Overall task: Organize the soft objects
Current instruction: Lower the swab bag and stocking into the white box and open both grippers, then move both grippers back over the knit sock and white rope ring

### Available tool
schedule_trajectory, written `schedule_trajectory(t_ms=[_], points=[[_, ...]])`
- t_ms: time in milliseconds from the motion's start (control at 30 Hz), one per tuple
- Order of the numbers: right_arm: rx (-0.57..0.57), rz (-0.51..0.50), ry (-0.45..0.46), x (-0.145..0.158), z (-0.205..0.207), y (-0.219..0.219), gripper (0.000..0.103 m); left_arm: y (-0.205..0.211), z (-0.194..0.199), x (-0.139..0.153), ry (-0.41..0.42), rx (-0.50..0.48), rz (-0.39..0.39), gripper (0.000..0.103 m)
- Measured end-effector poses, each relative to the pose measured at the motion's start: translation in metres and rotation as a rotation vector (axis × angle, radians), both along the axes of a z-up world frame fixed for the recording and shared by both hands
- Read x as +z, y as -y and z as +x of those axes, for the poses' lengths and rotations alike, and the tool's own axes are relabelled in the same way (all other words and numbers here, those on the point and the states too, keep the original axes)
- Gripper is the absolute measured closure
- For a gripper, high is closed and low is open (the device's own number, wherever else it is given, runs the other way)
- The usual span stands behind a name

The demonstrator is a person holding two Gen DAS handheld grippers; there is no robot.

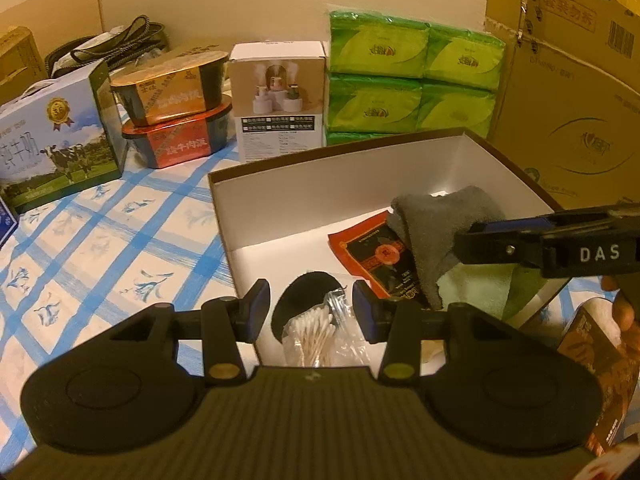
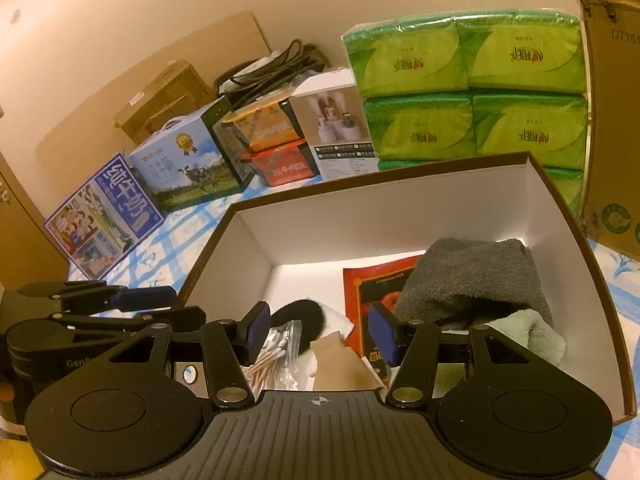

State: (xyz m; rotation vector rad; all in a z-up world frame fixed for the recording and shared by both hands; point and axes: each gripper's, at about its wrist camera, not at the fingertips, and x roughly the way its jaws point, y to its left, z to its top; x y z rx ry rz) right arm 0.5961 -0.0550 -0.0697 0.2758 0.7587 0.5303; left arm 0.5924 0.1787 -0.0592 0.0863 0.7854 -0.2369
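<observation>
An open box [image 1: 336,152] with a brown rim and white inside stands on the blue-checked cloth. In it lie a grey towel [image 1: 436,220], a pale green cloth [image 1: 476,288], a red packet [image 1: 372,256], a black round pad [image 1: 304,292] and a bag of cotton swabs [image 1: 312,332]. My left gripper [image 1: 311,310] hangs open over the swab bag and pad without pressing on them. My right gripper [image 2: 319,332] is open above the box's near end, with nothing between its pads. The grey towel [image 2: 472,276] lies just to its right, on the green cloth [image 2: 528,332]. My left gripper [image 2: 168,304] shows at the left edge.
Green tissue packs [image 1: 412,80] are stacked behind the box, next to a tall cardboard carton [image 1: 568,100]. A white product box [image 1: 280,100], two stacked food tubs [image 1: 176,112] and a milk carton [image 1: 56,140] line the back left. A brown packet [image 1: 592,360] lies at the right.
</observation>
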Motion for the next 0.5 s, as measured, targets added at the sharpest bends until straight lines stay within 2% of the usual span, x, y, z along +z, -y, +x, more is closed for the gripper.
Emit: schedule_trajectory(t_ms=[233,500], points=[[-0.01,-0.006,0.02,0.015,-0.013,0.008,0.048,-0.014,-0.015,0.017,0.021,0.046,0.005,0.062],[-0.019,0.023,0.045,0.044,-0.059,0.046,0.048,-0.05,-0.073,0.046,0.029,0.132,-0.017,0.062]])
